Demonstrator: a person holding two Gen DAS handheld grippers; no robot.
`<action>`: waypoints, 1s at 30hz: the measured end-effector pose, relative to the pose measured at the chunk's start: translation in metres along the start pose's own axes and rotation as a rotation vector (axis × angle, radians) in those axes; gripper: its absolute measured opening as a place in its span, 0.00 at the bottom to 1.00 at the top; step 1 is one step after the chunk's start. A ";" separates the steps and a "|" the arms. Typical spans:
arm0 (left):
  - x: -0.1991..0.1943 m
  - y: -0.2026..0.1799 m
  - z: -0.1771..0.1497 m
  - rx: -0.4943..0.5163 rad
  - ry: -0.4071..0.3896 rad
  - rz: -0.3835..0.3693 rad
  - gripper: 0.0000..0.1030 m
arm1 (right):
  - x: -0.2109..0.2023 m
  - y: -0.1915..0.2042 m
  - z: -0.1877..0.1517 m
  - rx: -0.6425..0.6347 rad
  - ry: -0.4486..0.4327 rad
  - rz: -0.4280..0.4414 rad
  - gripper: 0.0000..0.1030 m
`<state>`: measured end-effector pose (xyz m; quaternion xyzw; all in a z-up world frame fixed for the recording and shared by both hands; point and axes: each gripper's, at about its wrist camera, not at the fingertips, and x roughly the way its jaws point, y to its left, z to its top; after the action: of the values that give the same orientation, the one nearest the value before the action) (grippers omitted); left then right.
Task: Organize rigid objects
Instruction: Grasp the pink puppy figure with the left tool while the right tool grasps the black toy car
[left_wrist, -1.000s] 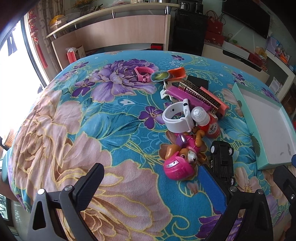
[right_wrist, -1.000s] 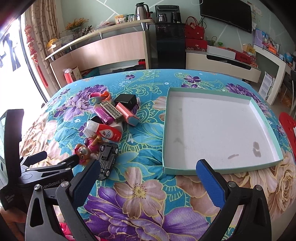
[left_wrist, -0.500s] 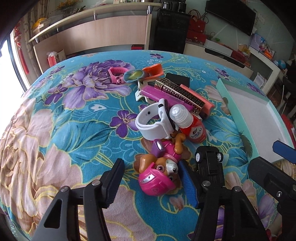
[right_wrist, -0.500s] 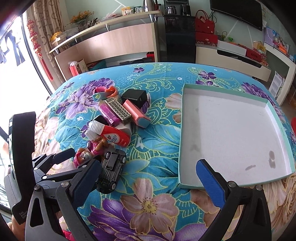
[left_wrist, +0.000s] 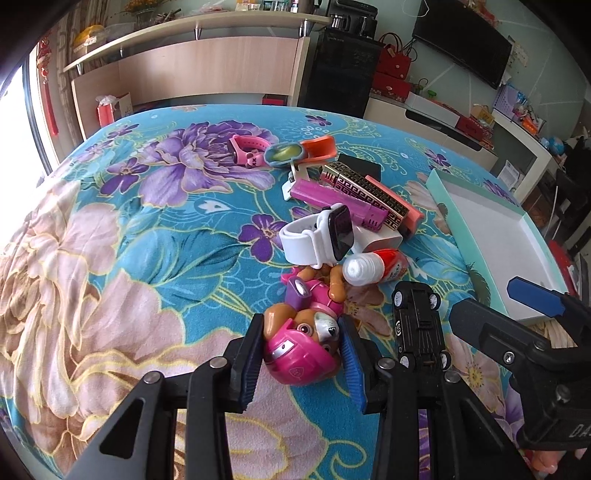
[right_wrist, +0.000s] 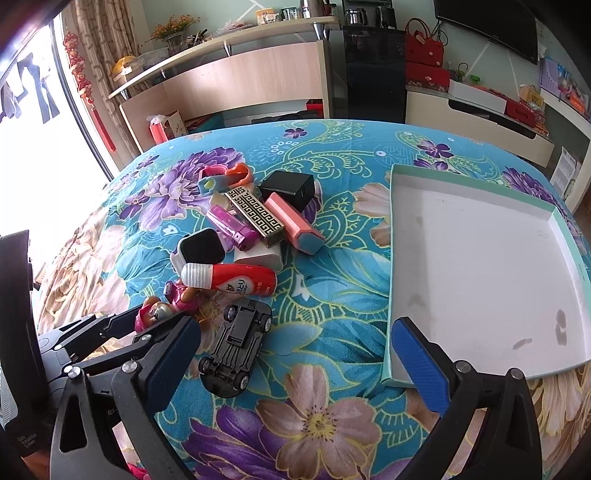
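My left gripper (left_wrist: 301, 356) has its pads on both sides of the pink helmet of a toy pup figure (left_wrist: 303, 349) that lies on the flowered cloth; it also shows in the right wrist view (right_wrist: 157, 314). An upside-down black toy car (left_wrist: 419, 326) lies just right of it, also in the right wrist view (right_wrist: 236, 347). My right gripper (right_wrist: 295, 362) is open and empty, over the cloth between the car and the white tray (right_wrist: 480, 266).
Behind the pup lie a white smartwatch (left_wrist: 321, 234), a red bottle (right_wrist: 231, 282), a magenta case (right_wrist: 232, 227), a gold-patterned box (right_wrist: 256, 216), a pink block (right_wrist: 293, 223), a black cube (right_wrist: 288, 186) and a pink watch (left_wrist: 245, 151). A flowered cloth (left_wrist: 129, 258) covers the table.
My left gripper moved forward and its jaws closed in around the pup's helmet. My right gripper came a little closer to the car and tray, still open.
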<state>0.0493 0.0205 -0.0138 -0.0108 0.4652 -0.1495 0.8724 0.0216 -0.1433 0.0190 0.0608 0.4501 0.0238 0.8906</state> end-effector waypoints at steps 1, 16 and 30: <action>-0.002 0.001 -0.001 0.007 -0.003 0.016 0.41 | 0.001 0.002 0.000 -0.007 0.004 0.007 1.00; -0.003 0.032 -0.007 -0.029 0.002 0.109 0.41 | 0.034 0.032 -0.012 -0.084 0.084 -0.002 0.79; -0.003 0.032 -0.008 -0.026 -0.001 0.110 0.41 | 0.049 0.027 -0.017 -0.040 0.131 -0.014 0.72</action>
<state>0.0492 0.0523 -0.0211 0.0035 0.4666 -0.0954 0.8793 0.0377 -0.1101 -0.0267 0.0380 0.5071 0.0307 0.8605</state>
